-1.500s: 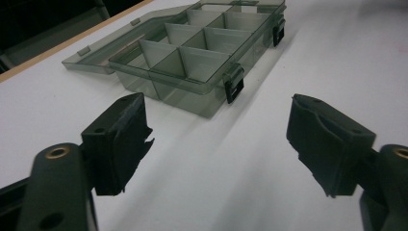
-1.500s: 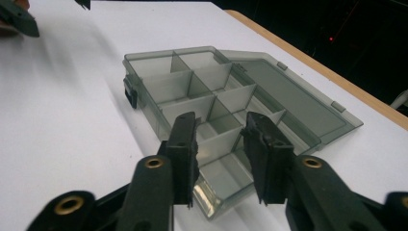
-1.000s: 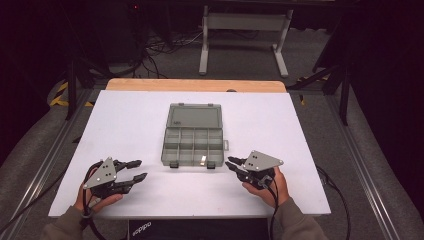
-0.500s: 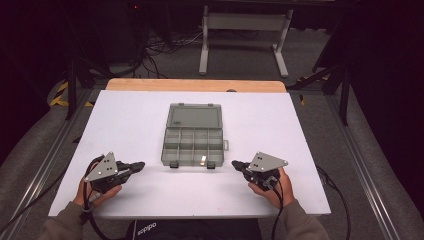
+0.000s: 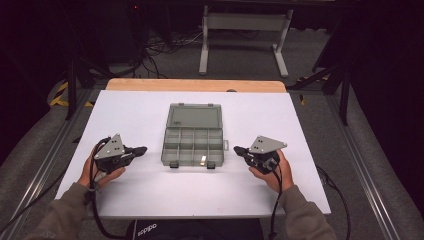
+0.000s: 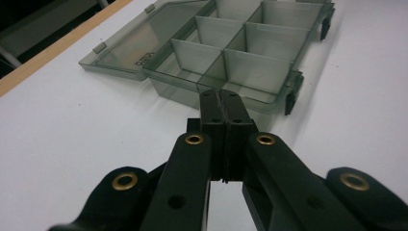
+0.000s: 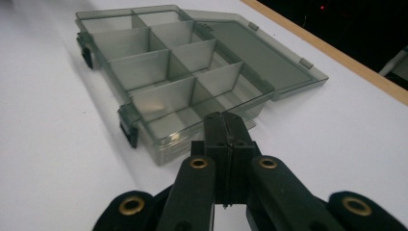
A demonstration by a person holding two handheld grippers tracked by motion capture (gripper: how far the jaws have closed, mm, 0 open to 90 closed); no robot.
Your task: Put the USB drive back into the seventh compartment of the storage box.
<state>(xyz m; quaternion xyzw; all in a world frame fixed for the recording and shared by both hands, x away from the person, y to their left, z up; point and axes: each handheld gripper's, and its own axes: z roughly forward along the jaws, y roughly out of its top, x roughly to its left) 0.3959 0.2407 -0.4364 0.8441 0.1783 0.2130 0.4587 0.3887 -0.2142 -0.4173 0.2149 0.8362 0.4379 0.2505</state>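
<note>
**Flanking an open box, both grippers closed on nothing**

Lying in the middle of the white table (image 5: 150,112) is a grey see-through box (image 5: 192,145), its lid (image 5: 195,116) swung flat back toward the far wooden edge (image 5: 195,85). Thin walls split the tray into compartments. Two dark latches (image 5: 174,164) sit on the near rim. In the high view a small pale glint shows in the near row, toward the right; what it is cannot be told.

At the box's left, the left gripper (image 5: 139,150) rests low over the table in the person's left hand (image 5: 102,172), tips aimed at the box and a little apart from its side. In the left gripper view its jaws press flat together with nothing between them, the closed tips (image 6: 223,98) just short of the tray's near wall, one latch (image 6: 292,92) to their right.

At the box's right, the right gripper (image 5: 239,149) mirrors it, held in the right hand (image 5: 272,172), tips pointing in at the box with a small gap. In the right gripper view its jaws also meet with nothing gripped, the tips (image 7: 224,121) just beside the tray's corner and a latch (image 7: 129,126) to their left.

Each gripper carries a grey three-cornered plate (image 5: 112,146) on top, and a black cable (image 5: 95,210) trails from each toward the near edge. Beyond the table, a metal stand (image 5: 245,35) and loose cables stand on the dark floor (image 5: 240,60).
</note>
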